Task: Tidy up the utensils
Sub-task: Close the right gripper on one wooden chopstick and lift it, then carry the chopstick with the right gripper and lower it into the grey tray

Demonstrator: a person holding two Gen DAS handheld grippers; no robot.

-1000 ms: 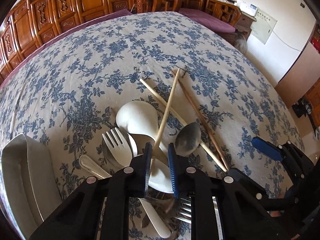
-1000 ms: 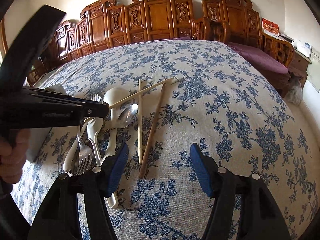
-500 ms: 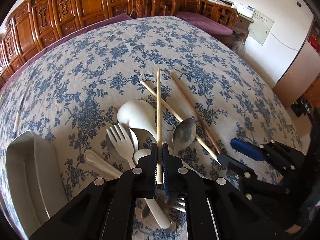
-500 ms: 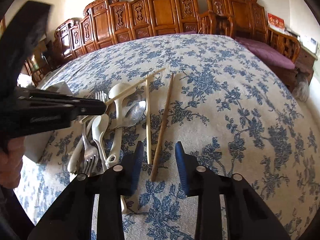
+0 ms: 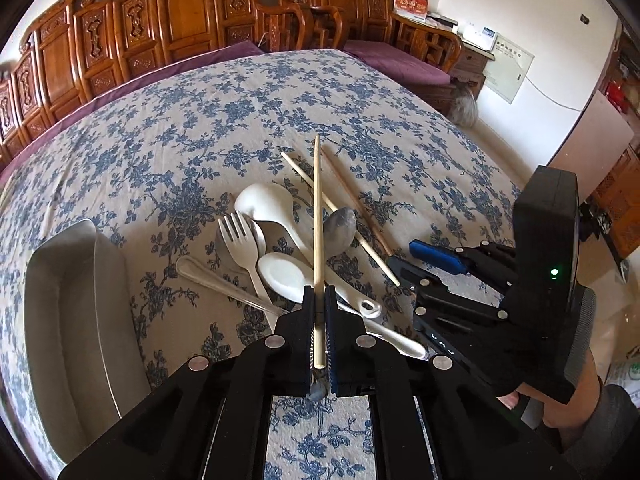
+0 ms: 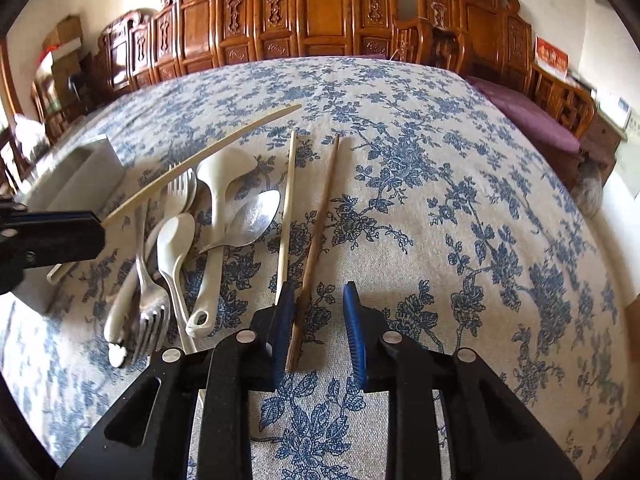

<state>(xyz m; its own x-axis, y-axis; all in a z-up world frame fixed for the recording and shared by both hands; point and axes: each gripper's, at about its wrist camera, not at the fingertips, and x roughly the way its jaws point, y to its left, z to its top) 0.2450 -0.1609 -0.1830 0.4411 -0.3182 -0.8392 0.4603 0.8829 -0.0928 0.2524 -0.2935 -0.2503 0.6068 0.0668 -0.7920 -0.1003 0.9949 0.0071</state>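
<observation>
My left gripper [image 5: 319,300] is shut on a pale wooden chopstick [image 5: 318,216] and holds it above the pile; it also shows in the right wrist view [image 6: 200,168]. The pile holds a white rice spoon [image 5: 268,208], a white plastic fork [image 5: 240,240], a white spoon [image 5: 284,274], a metal spoon [image 5: 340,226] and a metal fork [image 6: 150,308]. A pale chopstick [image 6: 288,200] and a brown chopstick [image 6: 320,224] lie on the cloth. My right gripper [image 6: 318,304] is open, its fingers on either side of the brown chopstick's near end.
A grey tray [image 5: 68,304] stands at the left of the pile, also in the right wrist view [image 6: 76,172]. The blue flowered tablecloth [image 6: 440,200] covers the table. Carved wooden chairs [image 6: 320,12] line the far edge. The right gripper's body [image 5: 520,292] is close beside my left one.
My left gripper shut on the pale chopstick and lifted it off the pile. My right gripper narrowed and moved in around the brown chopstick's near end.
</observation>
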